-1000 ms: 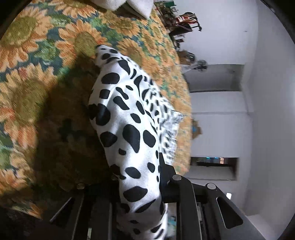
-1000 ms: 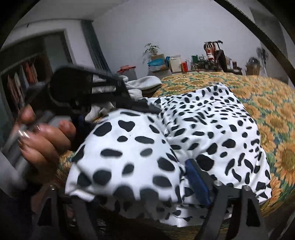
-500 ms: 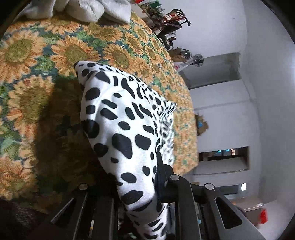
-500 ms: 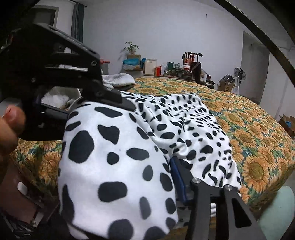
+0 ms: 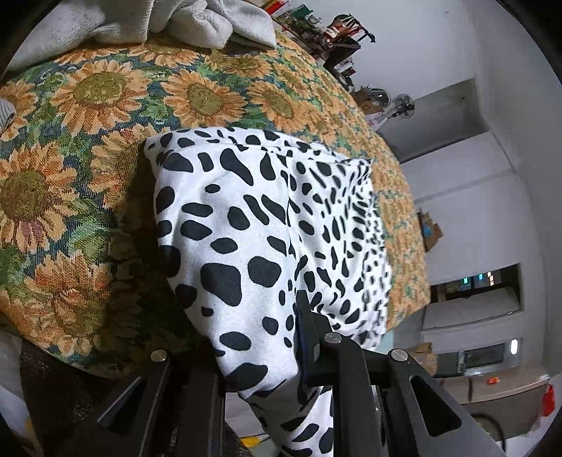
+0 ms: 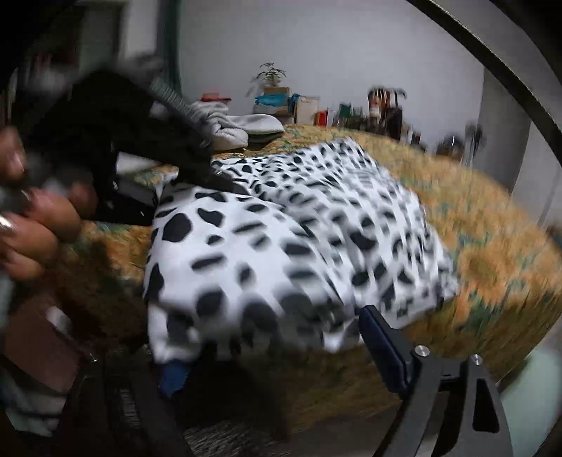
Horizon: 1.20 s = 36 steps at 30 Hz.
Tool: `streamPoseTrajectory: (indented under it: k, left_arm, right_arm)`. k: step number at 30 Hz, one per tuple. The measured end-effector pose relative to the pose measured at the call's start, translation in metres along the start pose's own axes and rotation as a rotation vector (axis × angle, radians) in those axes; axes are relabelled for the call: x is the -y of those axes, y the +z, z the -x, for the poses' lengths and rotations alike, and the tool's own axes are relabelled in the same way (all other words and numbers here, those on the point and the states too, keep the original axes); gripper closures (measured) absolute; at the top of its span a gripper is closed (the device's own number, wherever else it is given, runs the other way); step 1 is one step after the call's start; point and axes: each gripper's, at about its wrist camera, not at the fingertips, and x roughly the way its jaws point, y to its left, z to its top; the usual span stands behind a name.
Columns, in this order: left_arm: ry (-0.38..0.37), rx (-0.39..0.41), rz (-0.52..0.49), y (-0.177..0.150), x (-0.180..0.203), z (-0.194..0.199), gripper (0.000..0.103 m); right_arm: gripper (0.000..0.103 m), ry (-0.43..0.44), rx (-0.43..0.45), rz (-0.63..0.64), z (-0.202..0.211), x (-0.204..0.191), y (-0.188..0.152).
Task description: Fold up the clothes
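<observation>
Garment (image 5: 267, 225), spotted, draped over bed (image 5: 105, 105); clamped in left tool (image 5: 260, 351). Right tool (image 6: 267, 355) jaws apart, cloth edge between, grip unclear.

Black fingers (image 5: 312, 337), blue pads (image 6: 381, 348), silver screws (image 5: 333, 338)

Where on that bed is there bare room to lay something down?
The sunflower bedspread is bare between the spotted garment and the white towels, and again right of the garment. The near edge is crowded by both grippers.

right claw (image 6: 277, 351): fingers apart | spotted garment (image 6: 281, 246): heaped on sunflower bedspread (image 6: 491, 246) | frame blurred
</observation>
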Motion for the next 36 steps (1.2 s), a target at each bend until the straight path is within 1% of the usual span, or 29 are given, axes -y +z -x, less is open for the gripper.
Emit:
streamPoseTrajectory:
  k: [1, 3, 5, 6, 7, 8, 9, 10, 13, 14, 16, 18, 21, 24, 27, 28, 31, 36]
  left_arm:
    - [0.017, -0.002, -0.004, -0.001, 0.0, -0.001, 0.08]
    - [0.037, -0.002, -0.006, -0.004, -0.003, -0.003, 0.077]
    - [0.052, -0.001, -0.003, -0.005, -0.007, -0.005, 0.07]
    - [0.062, 0.0, 0.0, -0.006, -0.009, -0.007, 0.061]
    - [0.08, 0.001, 0.005, -0.006, -0.012, -0.008, 0.047]
    - [0.107, 0.001, 0.009, -0.006, -0.015, -0.008, 0.04]
    - [0.12, 0.0, 0.016, -0.005, -0.019, -0.009, 0.03]
    - [0.11, -0.005, 0.025, -0.005, -0.022, -0.01, 0.028]
    - [0.086, -0.019, 0.05, -0.004, -0.031, -0.012, 0.027]
    - [0.086, -0.024, 0.052, -0.004, -0.031, -0.013, 0.026]
    - [0.093, -0.026, 0.045, -0.003, -0.031, -0.015, 0.025]
    - [0.097, -0.017, 0.037, -0.004, -0.031, -0.015, 0.025]
    - [0.092, -0.006, 0.041, -0.006, -0.033, -0.015, 0.023]
    - [0.089, -0.003, 0.055, -0.006, -0.035, -0.012, 0.023]
    - [0.095, -0.005, 0.076, -0.009, -0.038, -0.013, 0.022]
    - [0.095, -0.005, 0.077, -0.011, -0.038, -0.014, 0.022]
    - [0.099, 0.0, 0.075, -0.014, -0.039, -0.013, 0.021]
    - [0.128, 0.01, 0.042, -0.017, -0.035, -0.006, 0.021]
  right_arm:
    - [0.014, 0.021, -0.006, -0.053, 0.002, 0.011, -0.002]
    - [0.014, 0.055, -0.012, -0.183, 0.004, 0.038, -0.006]
    - [0.008, 0.069, -0.024, -0.283, 0.003, 0.06, -0.008]
    - [0.004, 0.074, -0.03, -0.327, 0.002, 0.07, -0.008]
    - [0.004, 0.067, -0.035, -0.356, 0.001, 0.077, -0.009]
    - [0.004, 0.049, -0.039, -0.37, 0.0, 0.082, -0.01]
    - [0.004, 0.035, -0.042, -0.377, 0.0, 0.084, -0.012]
    - [0.004, 0.031, -0.038, -0.375, 0.003, 0.084, -0.011]
    - [0.004, 0.027, -0.008, -0.366, 0.013, 0.087, -0.001]
    - [0.004, 0.016, 0.008, -0.363, 0.017, 0.089, 0.003]
    - [0.0, -0.005, 0.042, -0.356, 0.023, 0.093, 0.013]
    - [0.0, -0.024, 0.07, -0.351, 0.027, 0.097, 0.025]
    - [0.0, -0.034, 0.087, -0.317, 0.018, 0.1, 0.048]
    - [0.0, -0.027, 0.101, -0.24, 0.008, 0.097, 0.077]
    - [0.0, -0.057, 0.049, -0.133, -0.018, 0.092, 0.112]
    - [0.0, -0.053, 0.028, -0.114, -0.026, 0.091, 0.119]
    - [0.0, -0.004, -0.047, -0.106, -0.048, 0.092, 0.125]
    - [0.0, 0.078, -0.171, -0.093, -0.085, 0.093, 0.135]
